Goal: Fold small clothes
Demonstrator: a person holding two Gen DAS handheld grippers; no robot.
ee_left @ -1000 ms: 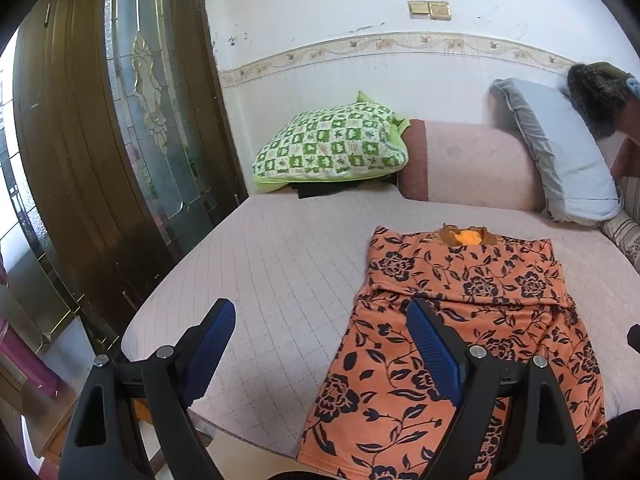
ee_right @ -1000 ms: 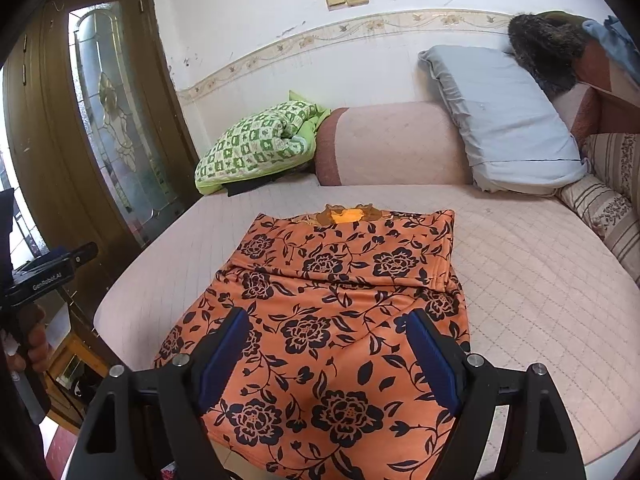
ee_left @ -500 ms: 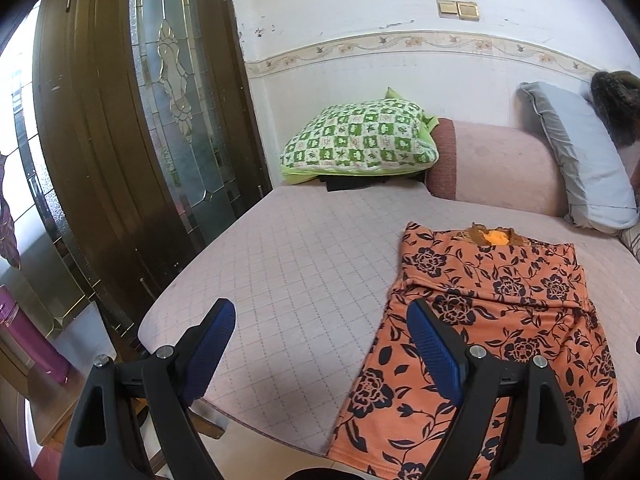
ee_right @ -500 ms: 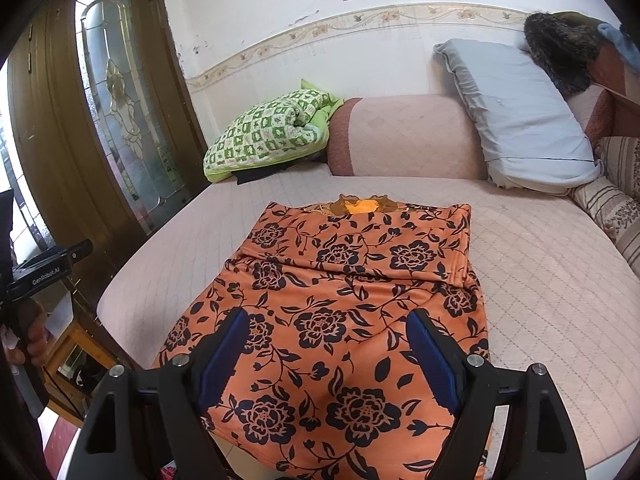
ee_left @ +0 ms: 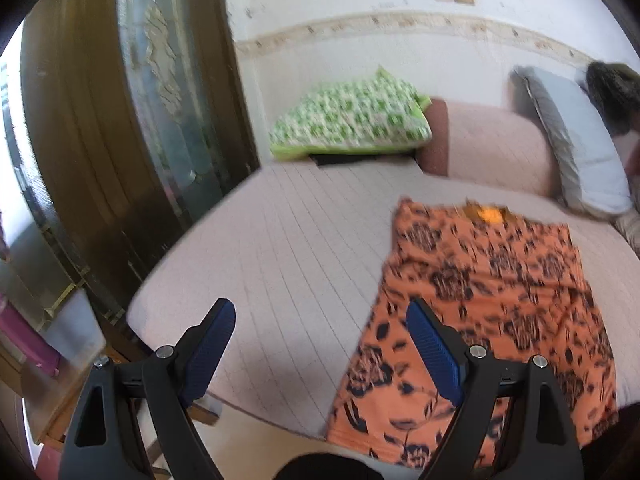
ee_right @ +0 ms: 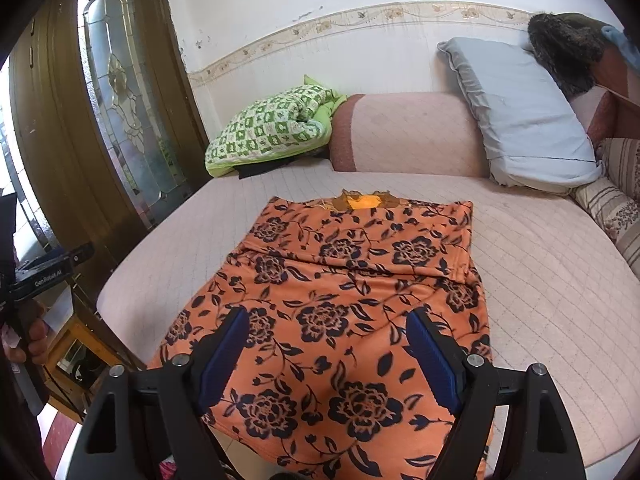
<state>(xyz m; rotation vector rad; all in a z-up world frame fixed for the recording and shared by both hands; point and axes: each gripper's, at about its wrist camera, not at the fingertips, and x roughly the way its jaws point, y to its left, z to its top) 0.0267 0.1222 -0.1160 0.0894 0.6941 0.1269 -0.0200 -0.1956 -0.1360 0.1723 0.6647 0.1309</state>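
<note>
Right wrist: orange floral garment [ee_right: 352, 280] spread beneath wide-apart fingers [ee_right: 228, 344] (nothing gripped); left fingers [ee_left: 208, 340] likewise.

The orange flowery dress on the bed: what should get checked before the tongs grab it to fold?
1. Left tongs open, holding nothing: ok.
2. Right tongs open, holding nothing: ok.
3. Orange dress lying spread out on the bed: ok.
4. Dress smooth: not ok, a crease runs across its upper part.
5. Bottom hem fully on the bed: not ok, it hangs over the near edge.
6. Left view sharp: not ok, blurred.
</note>
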